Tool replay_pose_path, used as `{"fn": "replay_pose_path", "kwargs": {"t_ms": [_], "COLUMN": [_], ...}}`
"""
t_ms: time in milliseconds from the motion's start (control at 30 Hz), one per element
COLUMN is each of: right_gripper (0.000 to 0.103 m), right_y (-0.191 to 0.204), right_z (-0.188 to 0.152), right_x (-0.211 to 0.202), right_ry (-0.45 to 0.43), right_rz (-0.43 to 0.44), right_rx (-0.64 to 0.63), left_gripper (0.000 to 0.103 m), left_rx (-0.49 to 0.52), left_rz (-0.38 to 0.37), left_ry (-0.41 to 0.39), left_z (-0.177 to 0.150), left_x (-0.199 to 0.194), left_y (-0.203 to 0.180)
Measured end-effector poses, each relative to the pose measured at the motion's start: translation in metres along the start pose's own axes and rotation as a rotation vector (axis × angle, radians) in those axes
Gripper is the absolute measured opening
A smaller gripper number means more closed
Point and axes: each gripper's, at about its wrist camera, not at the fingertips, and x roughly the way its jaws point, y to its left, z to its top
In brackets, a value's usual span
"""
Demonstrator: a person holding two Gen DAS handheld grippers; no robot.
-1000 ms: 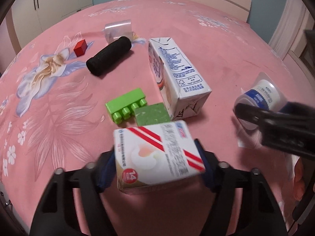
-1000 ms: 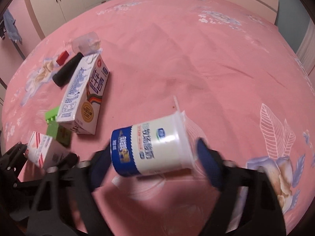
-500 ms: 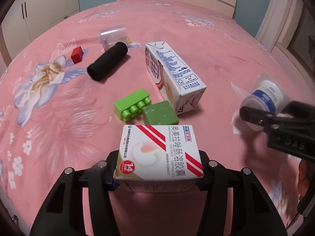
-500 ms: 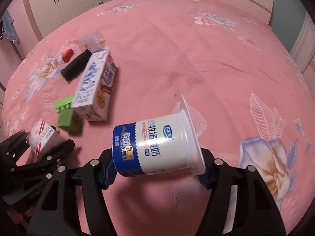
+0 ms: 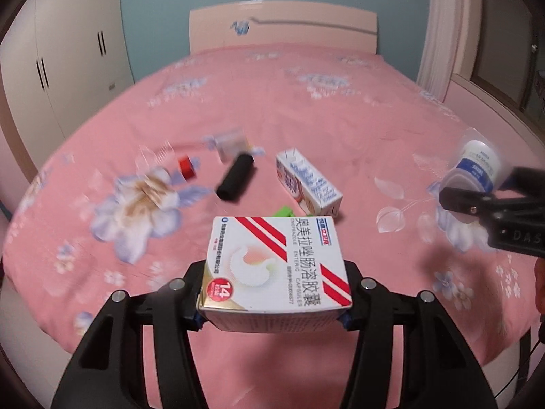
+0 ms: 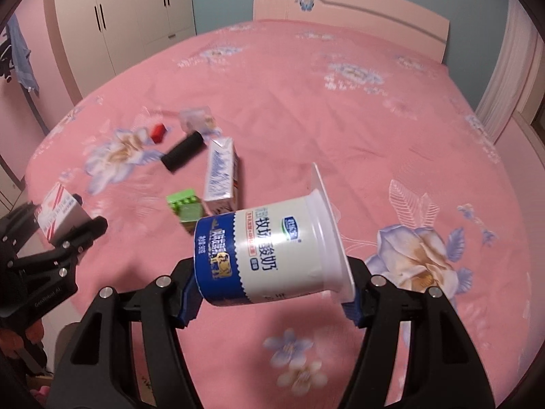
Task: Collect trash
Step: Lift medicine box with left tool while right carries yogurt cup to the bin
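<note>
- Medicine box (image 5: 277, 266), white with red stripes, sits clamped between the jaws of the left gripper (image 5: 272, 301), held above the near edge of the pink floral bedspread (image 5: 340, 109).
- Yogurt cup (image 6: 269, 255), lying on its side with its rim to the right, is pinched end to end in the right gripper (image 6: 269, 293), likewise raised over the bed.
- Ahead of both grippers, a milk carton (image 5: 308, 184) lies on its side on the bedspread; a green toy brick (image 6: 182, 199) and a green block (image 6: 191, 213) rest just beside its near end.
- Farther off to the left, a black cylinder (image 5: 236, 177) lies near a clear plastic cup (image 5: 230, 143) and a small red cube (image 5: 186, 167), all blurred.
- From the left wrist view, the held box hides most of the green pieces behind it.
- The two grippers are held level and side by side, well apart, each visible at the edge of the other's view, both pointing toward the headboard (image 5: 282, 30); a wardrobe (image 6: 129, 6) stands left of the bed.
</note>
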Motion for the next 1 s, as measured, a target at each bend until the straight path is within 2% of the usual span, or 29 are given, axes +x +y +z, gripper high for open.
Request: {"fn": "replay_pose_path", "kwargs": {"t_ms": [200,567,767,1000], "right_gripper": [0.065,0.065,0.065,0.065], "right_y": [0.024,0.064,0.083,0.098], "right_z": [-0.009,-0.032,-0.048,-0.069], "right_x": [-0.059,-0.144,-0.176,-0.190], "right_ry": [-0.058,-0.140,-0.171,-0.169], "right_rz": [-0.012,-0.039,-0.041,-0.033], "right_rx": [-0.002,-0.016,-0.037,-0.049], "left_gripper": [0.057,0.057,0.057,0.057], "left_rx": [0.051,0.077,0.094,0.114], "left_rz": [0.001,0.001,-0.006,-0.015], "left_ry": [-0.085,-0.181,-0.213,-0.215], "left_z": [0.004,-0.008,-0.019,-0.038], "left_x": [-0.064,-0.145,-0.174,-0.189], "left_y": [0.013,0.035,0.040,0.042]}}
